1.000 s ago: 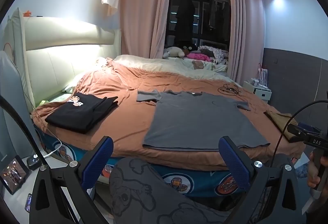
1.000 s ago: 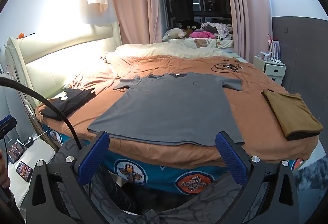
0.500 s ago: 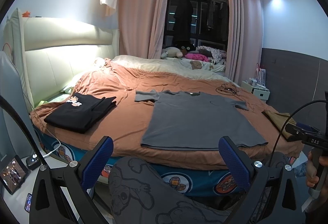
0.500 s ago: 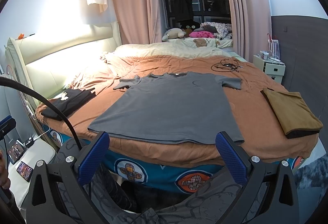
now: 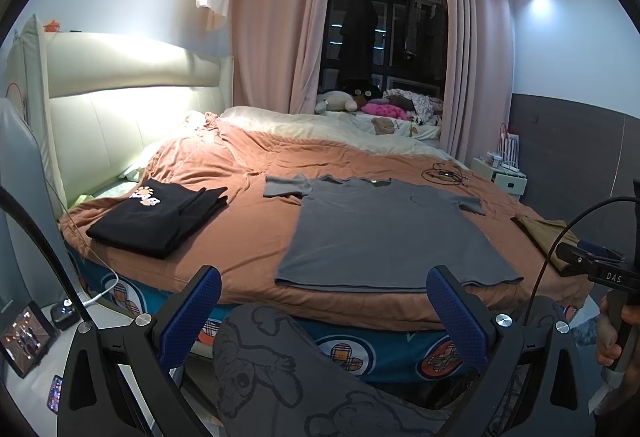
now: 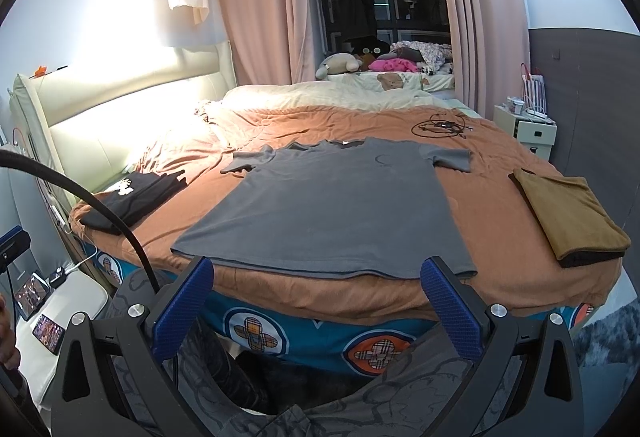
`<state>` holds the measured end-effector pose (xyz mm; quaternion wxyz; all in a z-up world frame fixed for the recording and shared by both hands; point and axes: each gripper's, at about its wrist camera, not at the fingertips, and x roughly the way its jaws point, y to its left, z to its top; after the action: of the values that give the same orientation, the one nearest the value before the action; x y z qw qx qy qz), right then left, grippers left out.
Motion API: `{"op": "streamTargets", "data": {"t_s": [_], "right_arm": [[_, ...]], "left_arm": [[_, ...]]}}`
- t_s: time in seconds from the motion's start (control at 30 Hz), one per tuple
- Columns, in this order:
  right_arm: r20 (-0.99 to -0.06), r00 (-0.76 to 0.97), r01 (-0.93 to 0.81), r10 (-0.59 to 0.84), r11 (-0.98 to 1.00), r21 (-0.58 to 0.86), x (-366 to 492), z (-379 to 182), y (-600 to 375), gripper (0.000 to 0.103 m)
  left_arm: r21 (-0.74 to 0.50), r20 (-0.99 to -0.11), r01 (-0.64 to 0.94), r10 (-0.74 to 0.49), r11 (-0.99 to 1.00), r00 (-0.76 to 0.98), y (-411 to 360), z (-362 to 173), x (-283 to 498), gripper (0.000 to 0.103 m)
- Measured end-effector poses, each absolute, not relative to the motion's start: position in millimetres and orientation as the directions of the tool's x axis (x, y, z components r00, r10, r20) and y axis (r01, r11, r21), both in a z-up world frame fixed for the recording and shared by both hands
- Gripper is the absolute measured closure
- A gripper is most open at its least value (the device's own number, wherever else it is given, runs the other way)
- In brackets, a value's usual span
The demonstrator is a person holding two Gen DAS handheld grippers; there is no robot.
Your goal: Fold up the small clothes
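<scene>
One "DAS" label point(image 5: 613, 278), grey T-shirt point(image 6: 332, 205) flat

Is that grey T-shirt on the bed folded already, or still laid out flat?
Spread flat. The grey T-shirt lies open on the bed, both sleeves out and hem straight, with no fold in it.

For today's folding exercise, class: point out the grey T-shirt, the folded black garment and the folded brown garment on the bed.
grey T-shirt point(image 6: 332, 213): right wrist view, middle of its body.
folded black garment point(image 5: 156, 221): left wrist view, top surface.
folded brown garment point(image 6: 568, 213): right wrist view, top surface.
</scene>
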<state>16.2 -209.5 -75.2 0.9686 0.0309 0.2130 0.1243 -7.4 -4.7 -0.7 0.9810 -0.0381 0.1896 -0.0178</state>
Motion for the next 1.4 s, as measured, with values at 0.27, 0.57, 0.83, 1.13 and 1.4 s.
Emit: {"op": "streamTargets", "data": {"t_s": [0.27,0.57,0.83,1.13,1.4], "right_arm": [[-0.410,0.879,-0.222,0.245,0.970,0.103,16,-76,-209,0.000],[-0.442,0.868,-0.202,0.227,0.974,0.104,24,-72,-208,0.000],[-0.341,0.913,-0.207,0.225,0.974,0.088,37,-64,-210,0.000],[-0.322,0.896,-0.248,0.304,0.947,0.204,103,-48,-212,0.000],[-0.347,0.879,-0.266,0.327,0.940,0.212,172,-30,-209,0.000]], "left_arm": [[-0.084,-0.372,0.020,-0.050,0.996,0.927,-6,-1,-7,0.000],[-0.097,-0.382,0.019,-0.055,0.995,0.922,-8,-1,-7,0.000],[-0.107,-0.395,0.019,-0.060,0.994,0.917,-3,10,19,0.000],[-0.121,-0.430,0.013,-0.064,0.993,0.900,13,16,87,0.000],[-0.173,-0.489,0.003,-0.089,0.985,0.868,30,7,164,0.006]]}}
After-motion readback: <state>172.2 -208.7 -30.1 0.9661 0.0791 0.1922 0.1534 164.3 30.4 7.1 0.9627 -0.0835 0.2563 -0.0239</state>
